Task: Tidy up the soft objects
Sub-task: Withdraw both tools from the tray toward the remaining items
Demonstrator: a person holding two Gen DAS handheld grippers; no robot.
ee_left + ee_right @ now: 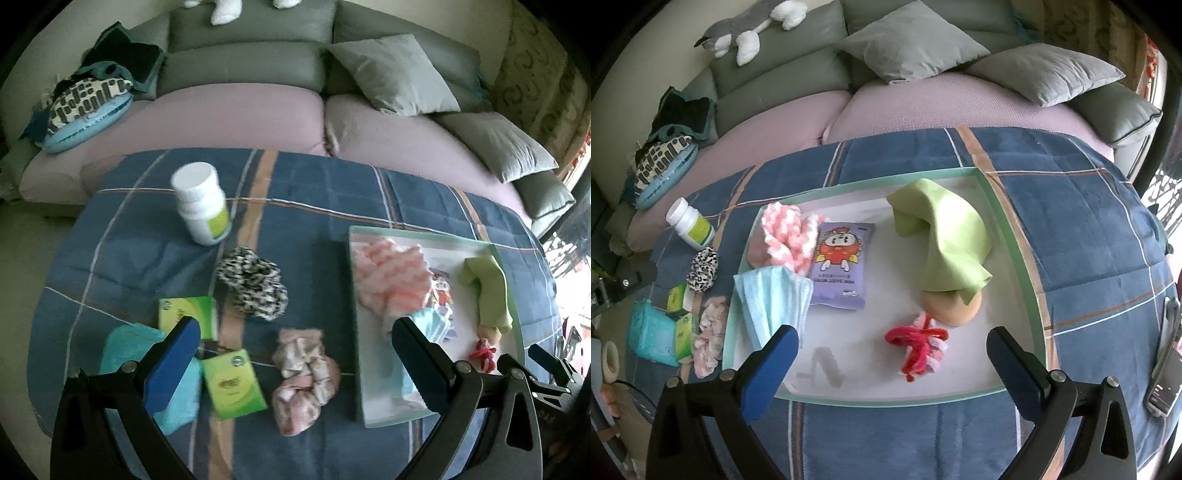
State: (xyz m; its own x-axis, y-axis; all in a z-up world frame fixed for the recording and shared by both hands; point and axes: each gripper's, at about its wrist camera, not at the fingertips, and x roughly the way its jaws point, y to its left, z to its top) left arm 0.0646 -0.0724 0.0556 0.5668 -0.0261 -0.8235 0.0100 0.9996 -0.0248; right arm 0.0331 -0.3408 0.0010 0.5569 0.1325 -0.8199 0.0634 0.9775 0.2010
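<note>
My right gripper (892, 354) hangs over the near edge of the white tray (849, 391), jaws spread as wide as they go with nothing between them. Just beyond its fingers lies the red and pink yarn bundle (918, 345) on the tray floor. Behind that sits a peach ball (955, 312) half covered by a green cloth (942, 240). On the tray's left part I see a purple packet (842, 266), a pink and white knitted piece (786, 236) and a blue face mask (774, 301) that overlaps the tray's left rim.

My left gripper (295, 360) is also wide open and holds nothing. It hovers above the blue plaid blanket (314, 192), left of the tray (384, 417). Between its fingers I see a pink patterned scrunchie (304, 380) on the blanket, with a leopard-print scrunchie (253, 290) beyond it. Two green boxes (234, 384) and a turquoise cloth (125, 350) lie by the left finger, and a white bottle (201, 203) stands farther back, near the sofa (240, 110).
</note>
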